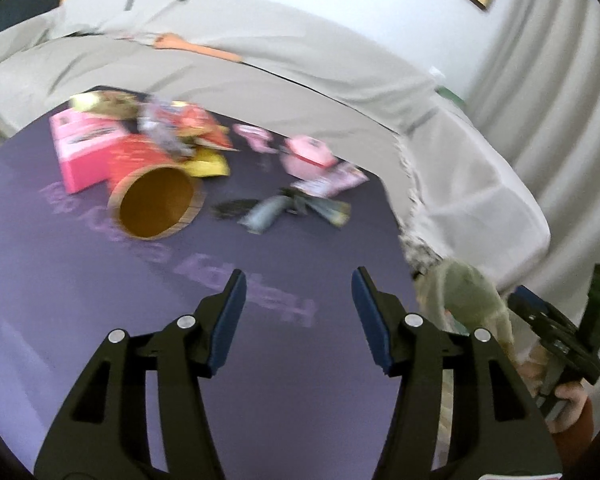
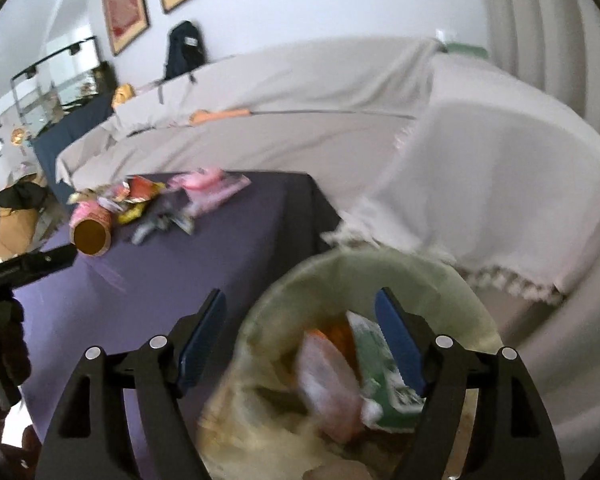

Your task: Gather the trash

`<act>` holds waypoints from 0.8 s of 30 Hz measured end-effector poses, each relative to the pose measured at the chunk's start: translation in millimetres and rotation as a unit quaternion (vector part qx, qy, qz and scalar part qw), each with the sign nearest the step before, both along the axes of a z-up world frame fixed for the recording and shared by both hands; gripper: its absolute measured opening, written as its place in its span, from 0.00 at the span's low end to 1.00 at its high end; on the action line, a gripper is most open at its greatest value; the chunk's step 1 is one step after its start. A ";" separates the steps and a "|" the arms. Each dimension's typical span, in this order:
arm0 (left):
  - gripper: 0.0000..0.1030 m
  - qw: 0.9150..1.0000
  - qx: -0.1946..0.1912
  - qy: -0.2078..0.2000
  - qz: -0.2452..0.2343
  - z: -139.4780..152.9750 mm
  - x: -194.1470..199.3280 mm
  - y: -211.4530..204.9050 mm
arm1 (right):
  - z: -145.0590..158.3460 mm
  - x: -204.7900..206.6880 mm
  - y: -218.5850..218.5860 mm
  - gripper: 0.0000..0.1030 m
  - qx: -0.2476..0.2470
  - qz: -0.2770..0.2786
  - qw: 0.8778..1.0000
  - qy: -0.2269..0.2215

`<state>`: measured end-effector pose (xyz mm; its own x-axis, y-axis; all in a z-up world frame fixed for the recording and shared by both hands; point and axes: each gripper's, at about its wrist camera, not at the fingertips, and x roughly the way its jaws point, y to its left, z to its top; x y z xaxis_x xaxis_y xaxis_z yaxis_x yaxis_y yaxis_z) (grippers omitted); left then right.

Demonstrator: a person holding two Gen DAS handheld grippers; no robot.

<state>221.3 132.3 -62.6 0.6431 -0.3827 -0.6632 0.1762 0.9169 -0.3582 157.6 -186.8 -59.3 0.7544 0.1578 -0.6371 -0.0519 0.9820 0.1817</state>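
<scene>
the right gripper (image 2: 300, 336) hangs over the pale green lined trash bin (image 2: 452, 280), jaws spread wide and empty; an orange-and-white wrapper (image 2: 324, 376) and a green packet (image 2: 374, 364) lie inside. the left gripper (image 1: 298, 312) is also released, holding nothing above the dark purple tablecloth (image 1: 100, 320). farther off, the tipped red cardboard tube (image 1: 156, 200), crumpled grey wrapper (image 1: 266, 212), pink box (image 1: 80, 144) and 1 heap of snack packets (image 1: 184, 124) await. risk, i judge: the tube could roll away if nudged, and thin wrappers may slip from a shallow pinch.
</scene>
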 end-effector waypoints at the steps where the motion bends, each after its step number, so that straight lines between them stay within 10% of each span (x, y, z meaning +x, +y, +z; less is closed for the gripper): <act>1: 0.51 1.000 -0.003 0.002 0.013 -0.8 1.1 11.5 | 2.9 1.6 3.2 0.71 0.003 0.007 1.000 -0.004; 15: 0.56 0.995 -0.025 -0.006 0.093 -0.8 10.7 96.5 | 36.0 59.3 97.8 0.71 -0.014 0.099 0.995 -0.005; 24: 0.61 0.993 -0.025 0.006 0.119 5.8 69.5 96.2 | -4.4 113.9 149.2 0.71 -0.066 0.077 0.994 0.028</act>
<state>290.7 228.5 -56.8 0.7120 -0.2539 -0.6547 -0.0474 0.9128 -0.4056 271.4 -37.6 -63.7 0.6906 0.1809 -0.7002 -0.1976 0.9786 0.0580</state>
